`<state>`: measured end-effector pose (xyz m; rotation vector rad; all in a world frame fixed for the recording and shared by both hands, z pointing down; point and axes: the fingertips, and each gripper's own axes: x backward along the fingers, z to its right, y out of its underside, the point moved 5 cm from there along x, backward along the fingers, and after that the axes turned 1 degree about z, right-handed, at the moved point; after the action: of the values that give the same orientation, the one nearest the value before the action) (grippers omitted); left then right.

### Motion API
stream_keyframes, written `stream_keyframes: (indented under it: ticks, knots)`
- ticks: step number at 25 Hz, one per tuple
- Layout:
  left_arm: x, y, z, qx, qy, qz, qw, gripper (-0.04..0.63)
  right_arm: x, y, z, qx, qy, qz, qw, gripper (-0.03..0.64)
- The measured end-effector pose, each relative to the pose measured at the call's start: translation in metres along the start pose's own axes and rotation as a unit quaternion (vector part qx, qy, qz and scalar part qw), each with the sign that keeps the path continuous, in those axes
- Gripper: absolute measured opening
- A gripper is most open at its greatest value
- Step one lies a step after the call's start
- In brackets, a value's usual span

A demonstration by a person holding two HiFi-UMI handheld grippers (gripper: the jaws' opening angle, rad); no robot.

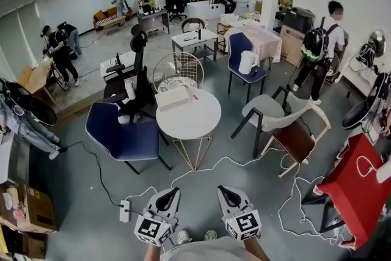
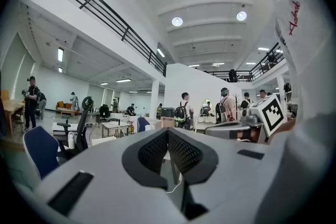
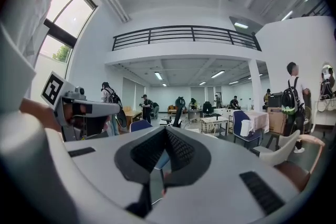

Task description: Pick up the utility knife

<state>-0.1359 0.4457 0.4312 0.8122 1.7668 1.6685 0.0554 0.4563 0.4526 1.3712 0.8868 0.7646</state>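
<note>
Two sets of jaws pressed together, nothing pinched: left gripper, right gripper, low at 6 o'clock | table at 12 o'clock | red speck by box, maybe the knife, too small to tell

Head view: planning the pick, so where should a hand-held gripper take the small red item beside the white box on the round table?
Probably across its narrow width, from above on the side away from the white box: the red item lies flat on the round table, beside the box. Its ends cannot be told apart.
</note>
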Motion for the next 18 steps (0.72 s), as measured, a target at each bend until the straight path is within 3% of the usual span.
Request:
stream_keyframes:
  ticks: [9,18]
  knots:
    - [-0.026,0.009,0.018,0.000,-0.002,-0.007,1.0000,0.012,0.016,0.018,0.037,0.001,0.011,-0.010,1.000,0.017]
    - [-0.054,0.012,0.031,-0.007,-0.009,-0.010,0.9999,0.012,0.017,0.028,0.065,-0.015,-0.006,-0.015,1.000,0.017]
